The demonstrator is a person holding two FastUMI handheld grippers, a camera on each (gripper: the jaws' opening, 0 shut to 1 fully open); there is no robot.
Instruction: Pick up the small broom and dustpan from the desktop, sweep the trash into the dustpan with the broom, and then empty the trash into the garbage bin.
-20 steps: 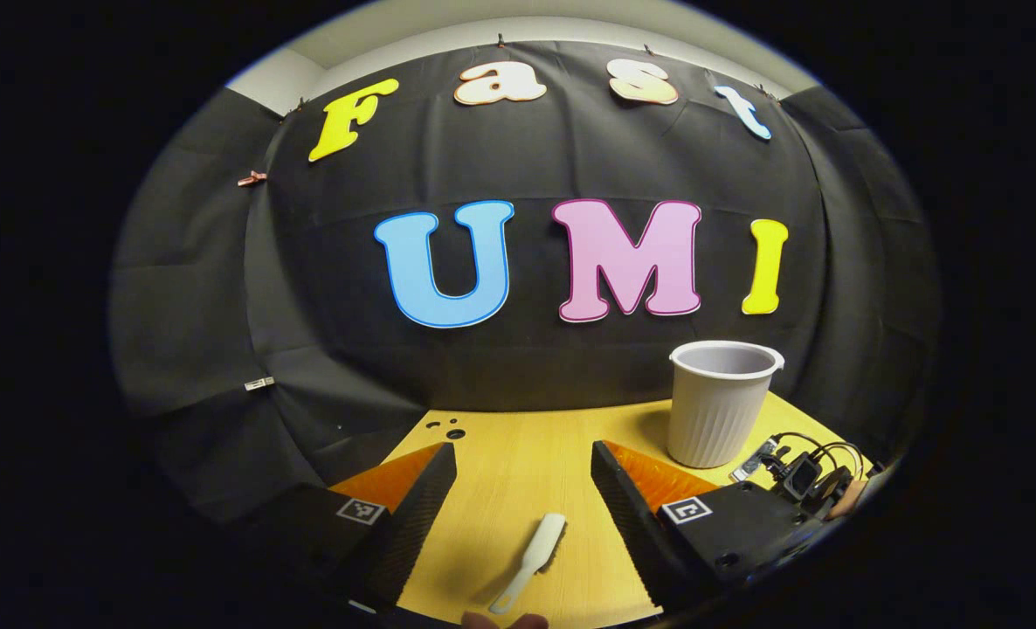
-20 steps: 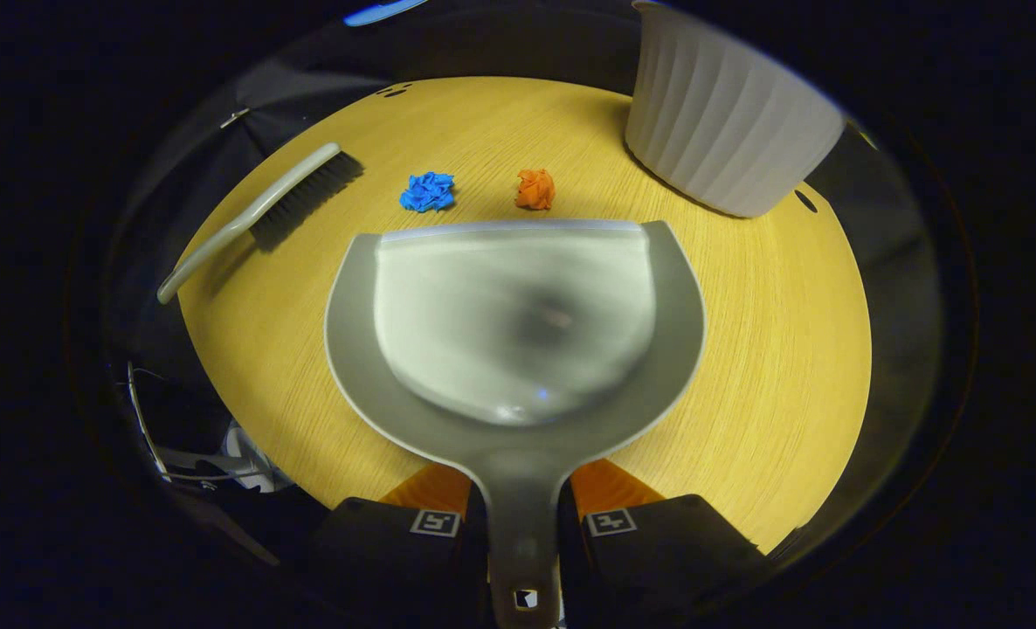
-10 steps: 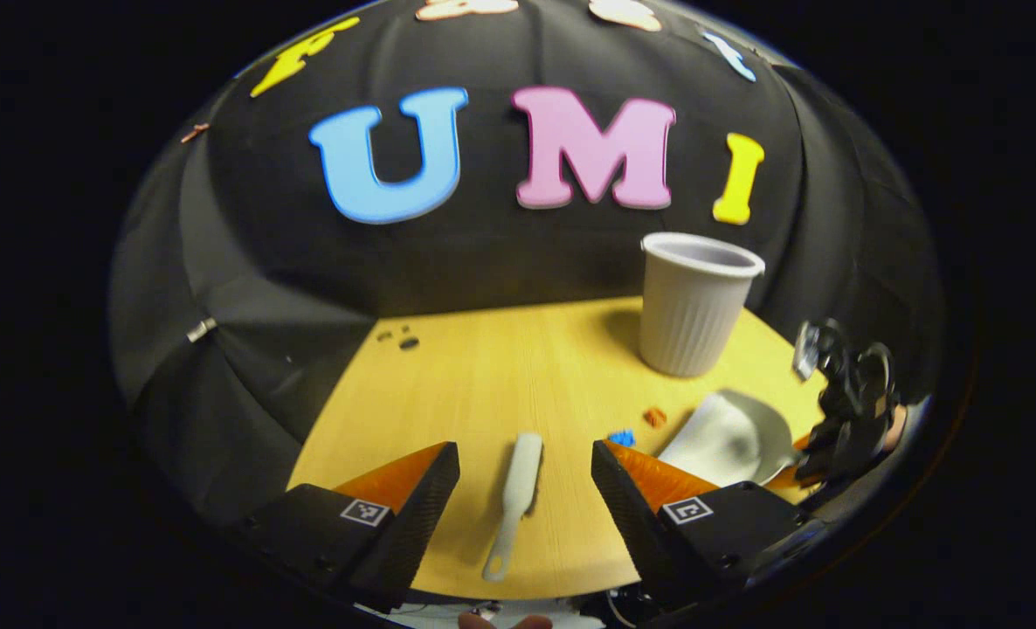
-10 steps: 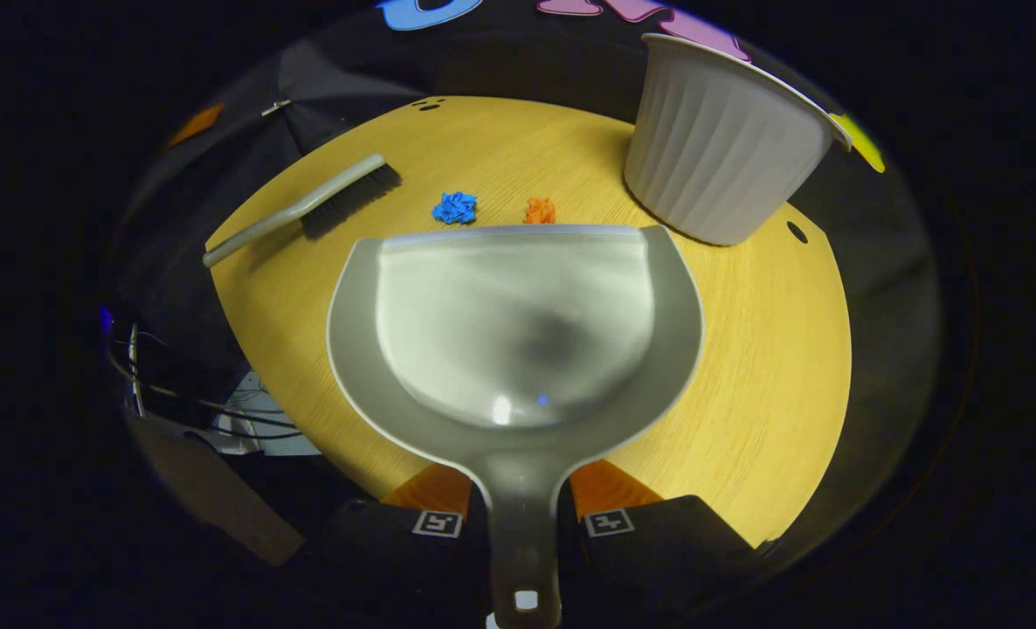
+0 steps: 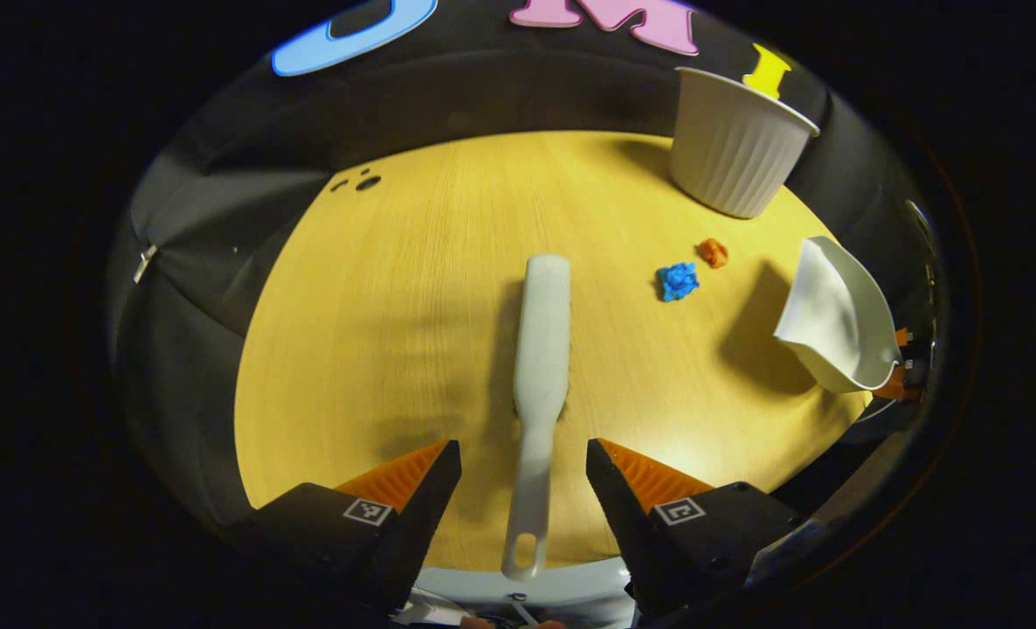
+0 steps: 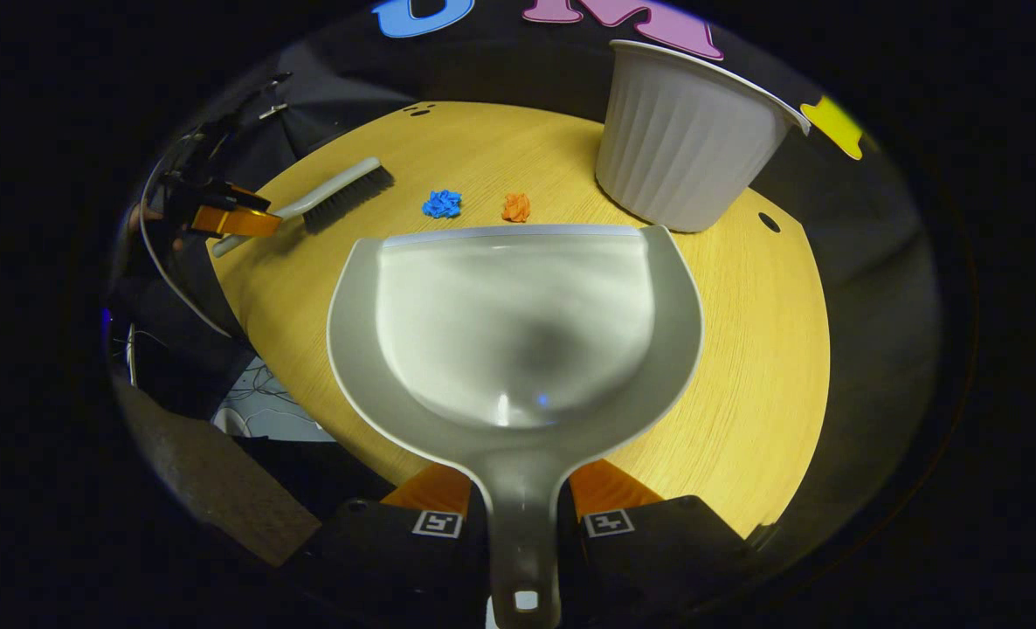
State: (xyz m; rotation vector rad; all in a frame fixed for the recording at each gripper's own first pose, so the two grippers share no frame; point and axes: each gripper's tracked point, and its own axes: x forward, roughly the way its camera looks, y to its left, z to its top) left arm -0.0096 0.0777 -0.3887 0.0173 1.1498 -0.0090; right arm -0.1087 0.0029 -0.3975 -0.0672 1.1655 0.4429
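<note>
A round, pale yellow wood-grain tabletop [image 5: 396, 314] is catching warm overhead light, glowing brightest near its front edge. Dark, creased black cloth [image 5: 203, 227] is hanging behind and around it, pinned by a small metal clip [image 5: 144, 261]. A few small dark holes [image 5: 366, 183] are showing at the table's far edge. Tangled cables [image 6: 256, 393] are lying below the rim.

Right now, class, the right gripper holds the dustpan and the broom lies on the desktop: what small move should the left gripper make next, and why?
Probably lower the left gripper and close it on the broom. Its fingers stand open on either side of the handle, not touching it, and the broom lies flat on the desktop. The right gripper already clamps the dustpan near the blue scrap and orange scrap.
</note>
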